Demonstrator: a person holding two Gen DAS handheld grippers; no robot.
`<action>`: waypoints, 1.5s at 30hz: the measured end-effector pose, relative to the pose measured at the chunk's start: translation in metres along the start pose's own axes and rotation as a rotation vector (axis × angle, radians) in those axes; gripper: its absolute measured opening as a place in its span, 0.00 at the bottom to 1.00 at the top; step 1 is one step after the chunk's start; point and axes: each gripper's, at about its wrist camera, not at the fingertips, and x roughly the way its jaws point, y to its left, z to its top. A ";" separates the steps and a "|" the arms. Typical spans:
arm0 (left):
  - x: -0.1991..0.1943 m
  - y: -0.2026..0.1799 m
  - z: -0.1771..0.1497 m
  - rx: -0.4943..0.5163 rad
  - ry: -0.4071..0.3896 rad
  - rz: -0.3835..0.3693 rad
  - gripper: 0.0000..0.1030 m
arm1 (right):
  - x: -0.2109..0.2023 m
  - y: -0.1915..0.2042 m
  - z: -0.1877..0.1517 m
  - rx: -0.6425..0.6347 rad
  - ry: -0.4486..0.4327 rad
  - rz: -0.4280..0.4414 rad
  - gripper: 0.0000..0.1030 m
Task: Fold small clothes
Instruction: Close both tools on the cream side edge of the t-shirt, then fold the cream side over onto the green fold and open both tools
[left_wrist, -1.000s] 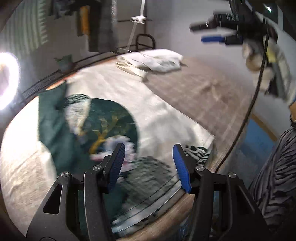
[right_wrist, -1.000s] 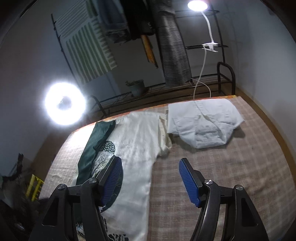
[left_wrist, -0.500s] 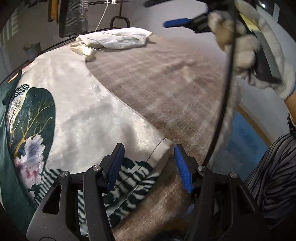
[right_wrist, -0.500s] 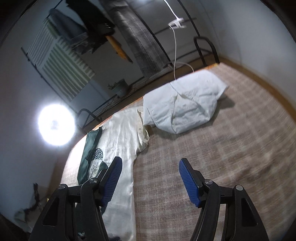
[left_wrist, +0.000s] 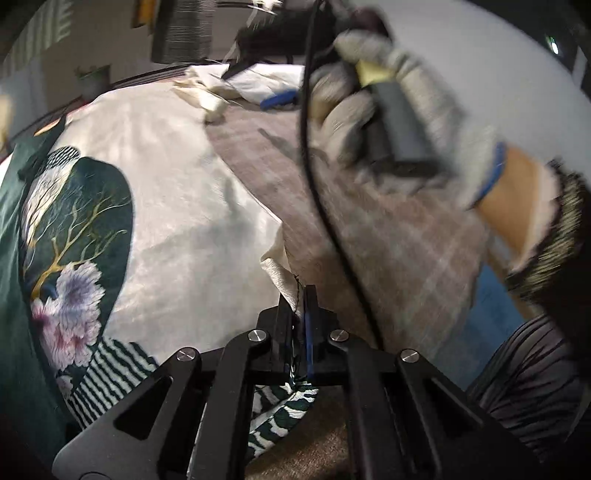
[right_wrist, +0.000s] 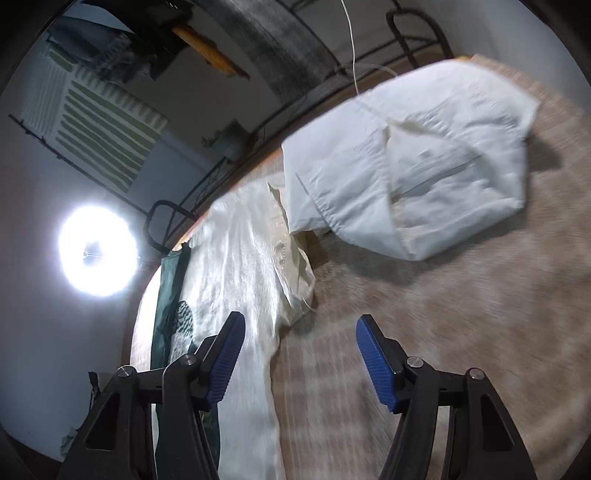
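Note:
A cream shirt with a dark green panel, a gold branch and a purple flower lies flat on the checked bedspread. My left gripper is shut on the shirt's near right hem corner, beside its zebra-striped trim. My right gripper is open and empty, hovering above the shirt's right edge near its folded sleeve. In the left wrist view the gloved hand holding the right gripper fills the upper right.
A folded white garment lies at the far end of the bed, also in the left wrist view. A ring light, a metal rack and hanging clothes stand behind the bed. A black cable crosses the bedspread.
My left gripper has shut on the shirt's hem corner. My right gripper has moved forward and down toward the shirt's sleeve and the white garment, staying open.

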 end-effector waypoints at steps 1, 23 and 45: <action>-0.003 0.002 0.000 -0.014 -0.007 -0.004 0.03 | 0.009 0.002 0.001 -0.004 0.011 -0.005 0.63; -0.061 0.042 -0.039 -0.247 -0.084 -0.100 0.02 | 0.050 0.095 0.034 -0.171 -0.050 -0.077 0.00; -0.139 0.139 -0.094 -0.513 -0.185 -0.059 0.02 | 0.150 0.274 -0.028 -0.496 0.060 -0.092 0.00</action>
